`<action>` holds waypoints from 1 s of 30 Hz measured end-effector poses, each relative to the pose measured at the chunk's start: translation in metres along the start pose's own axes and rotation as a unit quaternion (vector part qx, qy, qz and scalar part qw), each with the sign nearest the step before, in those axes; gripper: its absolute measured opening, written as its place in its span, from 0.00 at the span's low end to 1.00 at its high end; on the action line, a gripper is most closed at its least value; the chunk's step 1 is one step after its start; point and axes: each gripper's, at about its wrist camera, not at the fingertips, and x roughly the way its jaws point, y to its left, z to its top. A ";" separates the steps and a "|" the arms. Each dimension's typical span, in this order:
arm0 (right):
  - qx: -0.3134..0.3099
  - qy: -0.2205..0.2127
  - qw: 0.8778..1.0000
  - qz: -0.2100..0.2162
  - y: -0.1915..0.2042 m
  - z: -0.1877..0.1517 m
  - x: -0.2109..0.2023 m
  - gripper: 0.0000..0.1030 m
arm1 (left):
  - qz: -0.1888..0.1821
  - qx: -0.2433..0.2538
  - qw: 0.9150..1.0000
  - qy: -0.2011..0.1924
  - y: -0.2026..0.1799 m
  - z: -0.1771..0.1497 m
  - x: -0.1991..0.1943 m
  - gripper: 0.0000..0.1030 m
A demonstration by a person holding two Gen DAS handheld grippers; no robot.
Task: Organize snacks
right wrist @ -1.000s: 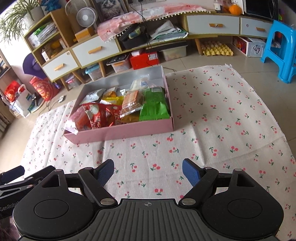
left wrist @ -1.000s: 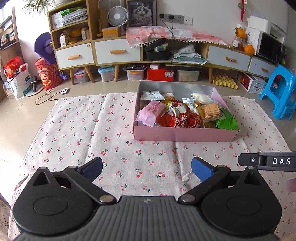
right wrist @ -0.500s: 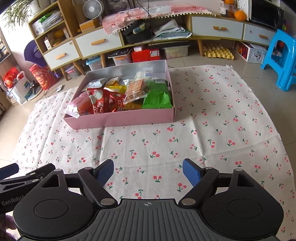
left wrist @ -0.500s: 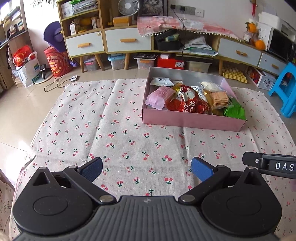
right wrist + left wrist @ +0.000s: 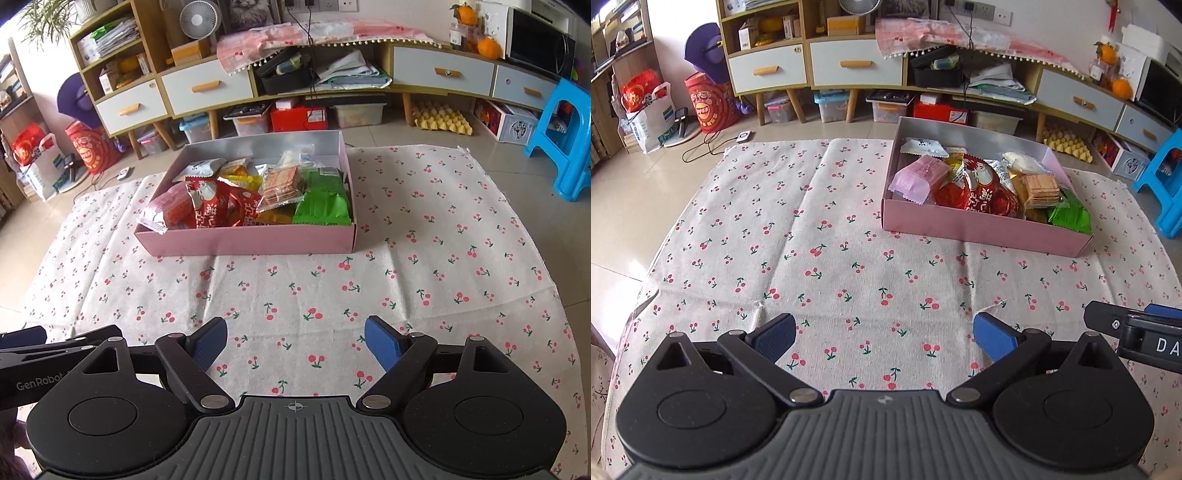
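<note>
The snacks (image 5: 251, 195) sit heaped in the pink box (image 5: 251, 242) on the cherry cloth (image 5: 295, 288), well ahead of both tools. The left tool (image 5: 882, 338) and right tool (image 5: 295, 341) are both spread wide and empty. The heap is loose and overlapping (the pink packet (image 5: 919, 177) overhangs the rim), so a careless pinch could catch two wrappers, crush the crackers (image 5: 282, 184), or shove the light box along the cloth.
</note>
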 end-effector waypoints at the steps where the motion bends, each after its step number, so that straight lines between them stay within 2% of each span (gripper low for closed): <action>1: -0.001 0.000 1.000 0.000 0.001 0.000 0.000 0.81 | 0.000 0.000 1.000 0.000 0.000 0.000 0.000 1.00; 30: -0.010 0.009 1.000 0.002 0.007 -0.003 0.004 0.81 | 0.001 -0.007 1.000 0.012 0.007 0.003 0.004 0.99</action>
